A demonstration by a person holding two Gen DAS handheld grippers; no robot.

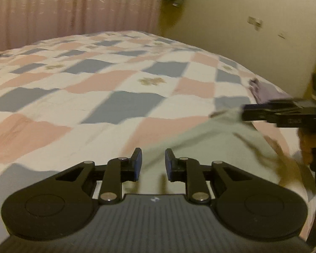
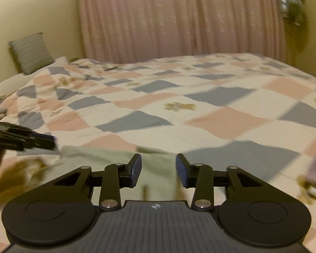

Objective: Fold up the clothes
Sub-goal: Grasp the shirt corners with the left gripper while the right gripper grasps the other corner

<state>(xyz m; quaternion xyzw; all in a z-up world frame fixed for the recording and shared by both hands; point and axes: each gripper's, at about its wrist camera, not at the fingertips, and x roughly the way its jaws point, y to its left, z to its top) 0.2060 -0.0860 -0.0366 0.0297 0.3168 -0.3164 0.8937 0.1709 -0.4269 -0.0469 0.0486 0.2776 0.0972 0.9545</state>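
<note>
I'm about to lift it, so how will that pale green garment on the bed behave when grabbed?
The pale green garment is probably floppy: it lies flat and creased on the quilt. It is likely light, being thin. Grabbed at one edge, it would probably drape and unfold.

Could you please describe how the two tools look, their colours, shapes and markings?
Both look alike. The left tool and the right tool each have black link arms with silver pivot pins, two round black discs at the base, a ribbed grey body with a small white emblem, and two short fingers with blue pads. No cables or sleeves show.
</note>
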